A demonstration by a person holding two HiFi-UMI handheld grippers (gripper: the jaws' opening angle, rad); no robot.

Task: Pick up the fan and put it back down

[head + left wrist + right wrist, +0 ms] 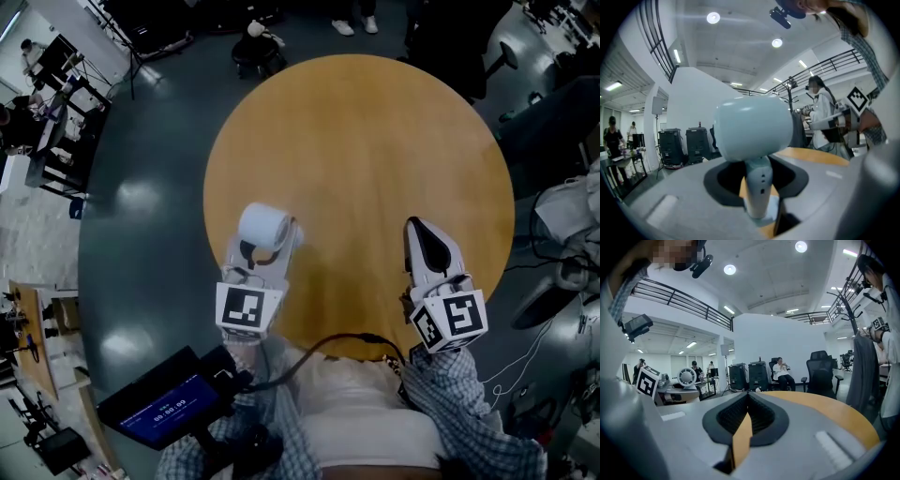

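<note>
Closest, at the near-left edge of the round wooden counter [375, 141], the left hand-held gripper [266, 247] is clamped on the stem of the pale fan [263, 226], while the right hand-held gripper [418, 227], near the near-right edge, has its jaws together and empty.

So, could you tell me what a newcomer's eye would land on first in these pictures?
Probably the pale fan, gripped by its stalk in the left tool at the near-left part of the round wooden table. Next, the right tool, shut and empty, at the table's near-right side.
</note>
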